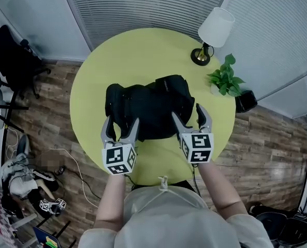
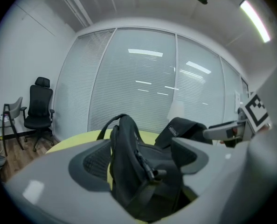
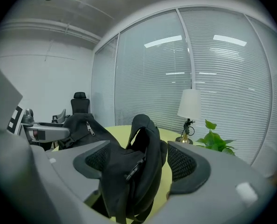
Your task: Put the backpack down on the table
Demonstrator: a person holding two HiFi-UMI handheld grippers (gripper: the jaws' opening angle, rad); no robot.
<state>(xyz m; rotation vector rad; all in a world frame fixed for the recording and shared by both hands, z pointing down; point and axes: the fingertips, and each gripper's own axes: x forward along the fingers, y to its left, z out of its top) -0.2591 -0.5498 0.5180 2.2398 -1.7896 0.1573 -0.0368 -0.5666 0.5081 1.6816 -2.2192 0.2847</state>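
A black backpack [image 1: 148, 105] lies slumped on the round yellow-green table [image 1: 143, 50], near its front half. My left gripper [image 1: 122, 121] stands open at the backpack's near left edge, and in the left gripper view a shoulder strap of the backpack [image 2: 127, 139] rises between the spread jaws without being pressed. My right gripper [image 1: 187, 111] is open at the near right edge. In the right gripper view a folded part of the backpack [image 3: 143, 139] stands between its pads [image 3: 183, 162], loose.
A white-shaded lamp [image 1: 213, 32] and a potted plant [image 1: 226, 79] stand at the table's far right. A black office chair [image 1: 9, 61] and cables lie on the wooden floor to the left. Blinds cover the glass walls behind the table.
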